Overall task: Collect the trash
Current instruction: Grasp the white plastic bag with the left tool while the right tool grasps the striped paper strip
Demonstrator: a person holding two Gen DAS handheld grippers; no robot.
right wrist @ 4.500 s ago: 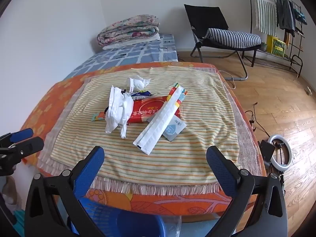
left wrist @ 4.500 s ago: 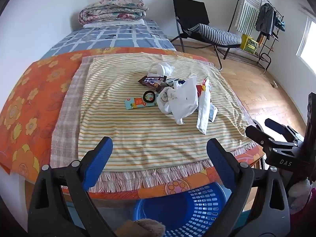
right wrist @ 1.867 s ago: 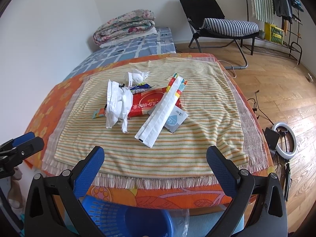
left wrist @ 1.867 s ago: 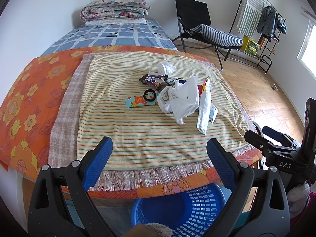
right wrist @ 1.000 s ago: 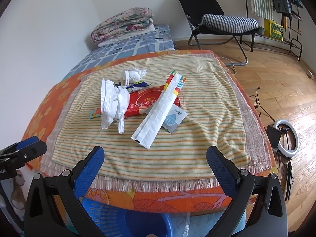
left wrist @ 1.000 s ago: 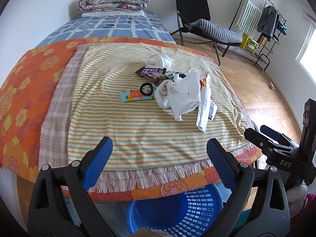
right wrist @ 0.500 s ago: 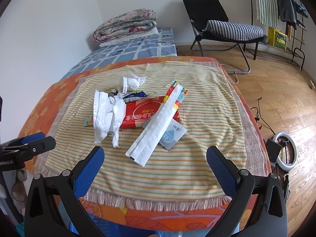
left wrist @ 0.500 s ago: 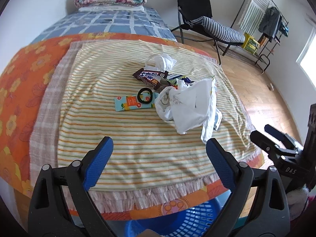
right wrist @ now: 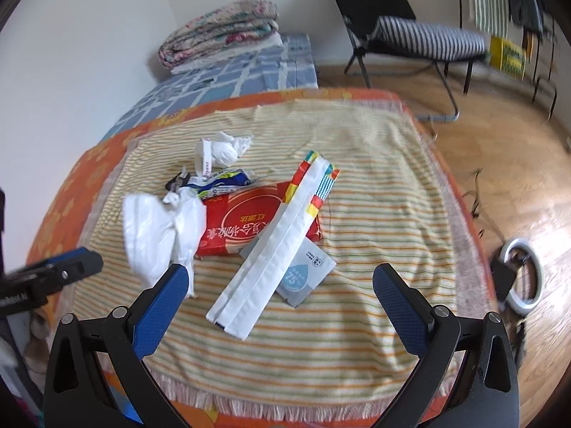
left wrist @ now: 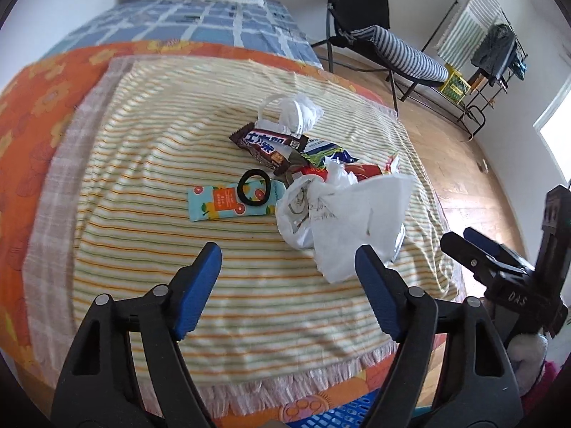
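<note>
Left gripper [left wrist: 287, 255]: jaws have just been closing, now part open with nothing between them, over the near blanket [left wrist: 142, 242].
Right gripper [right wrist: 280, 278]: jaws wide, empty, over the near end of the long wrapper [right wrist: 274, 249].
Trash: heaped mid-blanket on the bed [left wrist: 32, 114]; white bag [left wrist: 342, 214] nearest, orange sachet [left wrist: 217, 203] under a black ring [left wrist: 254, 188] left of it, chocolate bar [left wrist: 266, 144] and tissue [left wrist: 298, 112] farther.
Red pack [right wrist: 242, 224]: under the long wrapper, grey sachet [right wrist: 303, 274] at its right.
Basket [left wrist: 342, 415]: blue, below the near bed edge.
</note>
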